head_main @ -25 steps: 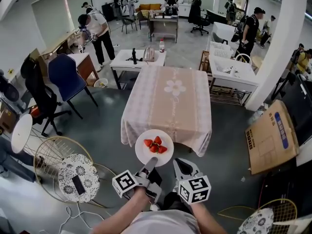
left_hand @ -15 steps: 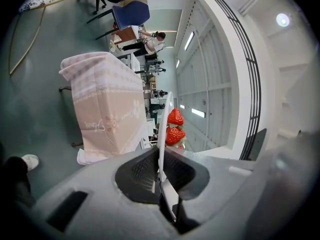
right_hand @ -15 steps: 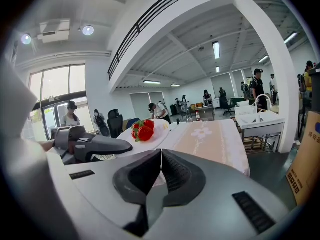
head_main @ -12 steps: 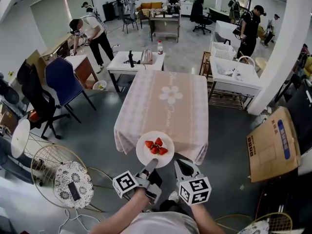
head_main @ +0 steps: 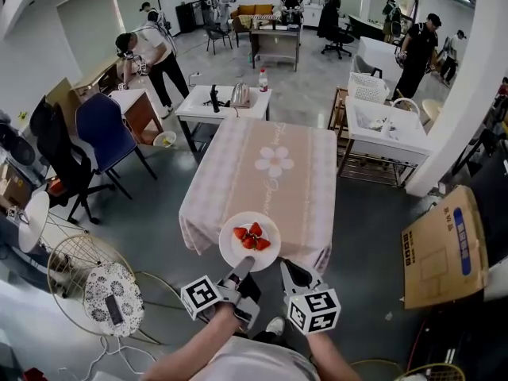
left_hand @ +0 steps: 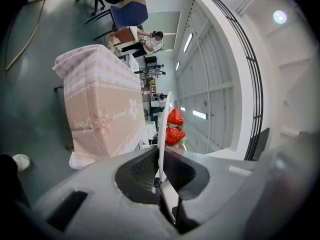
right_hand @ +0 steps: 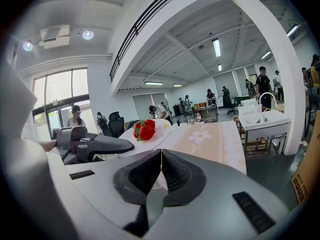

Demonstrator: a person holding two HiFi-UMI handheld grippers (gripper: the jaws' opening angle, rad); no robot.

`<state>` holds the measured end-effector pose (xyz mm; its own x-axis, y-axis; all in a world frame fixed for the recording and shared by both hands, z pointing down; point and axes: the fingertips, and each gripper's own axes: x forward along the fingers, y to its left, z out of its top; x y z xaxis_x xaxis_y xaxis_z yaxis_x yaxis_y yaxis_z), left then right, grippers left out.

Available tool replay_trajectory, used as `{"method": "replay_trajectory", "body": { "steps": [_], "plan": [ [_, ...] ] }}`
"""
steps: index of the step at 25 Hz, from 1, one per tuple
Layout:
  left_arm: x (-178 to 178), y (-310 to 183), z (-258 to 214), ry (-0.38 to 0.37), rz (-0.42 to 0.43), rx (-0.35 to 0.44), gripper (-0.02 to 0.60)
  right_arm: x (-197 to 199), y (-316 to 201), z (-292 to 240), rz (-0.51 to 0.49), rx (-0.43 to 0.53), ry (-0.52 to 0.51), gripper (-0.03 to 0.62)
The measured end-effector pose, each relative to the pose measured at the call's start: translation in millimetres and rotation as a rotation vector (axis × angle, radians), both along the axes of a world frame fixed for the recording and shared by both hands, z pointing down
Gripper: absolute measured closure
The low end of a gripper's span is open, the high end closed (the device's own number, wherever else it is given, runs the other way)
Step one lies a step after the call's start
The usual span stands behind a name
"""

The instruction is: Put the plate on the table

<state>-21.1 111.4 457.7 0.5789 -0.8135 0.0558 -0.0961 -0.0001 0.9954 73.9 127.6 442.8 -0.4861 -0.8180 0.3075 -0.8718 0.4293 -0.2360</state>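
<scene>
Left gripper [head_main: 242,270] pinches the near rim of a white plate [head_main: 233,253] — in the left gripper view [left_hand: 161,169] the thin rim stands edge-on between the dark pads, which press on it from both sides. Three or so strawberries [head_main: 252,237] lie on the plate, just above the centre of the frame's lower half. Right gripper [head_main: 291,271] sits just beside it, to the right; its own view [right_hand: 161,166] shows the jaws pressed together with nothing between them, the plate [right_hand: 159,132] and berries off to the left.

In the head view the plate overlaps the near edge of a table [head_main: 270,189] draped in a pale pink checked tablecloth with a white flower motif in the middle; whether the plate touches the cloth cannot be told.

Grey floor [head_main: 159,205] surrounds the table. At the upper left stand a blue chair [head_main: 103,129] and a black office chair [head_main: 55,157]; at the lower left, a round wire seat with a patterned cushion [head_main: 111,296]. Beyond the table is a white desk [head_main: 222,101] with a bottle [head_main: 263,78], and at the right a flattened cardboard box [head_main: 440,244] leans near a white pillar [head_main: 468,78]. Several people stand across the far end — the top of the frame.
</scene>
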Motion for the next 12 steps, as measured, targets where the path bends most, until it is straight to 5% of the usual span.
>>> {"method": "replay_trajectory", "body": {
  "steps": [12],
  "plan": [
    [13.8, -13.2, 7.5, -0.035, -0.008, -0.015, 0.557, 19.5, -13.4, 9.5, 0.004, -0.011, -0.031, 0.589]
  ]
}}
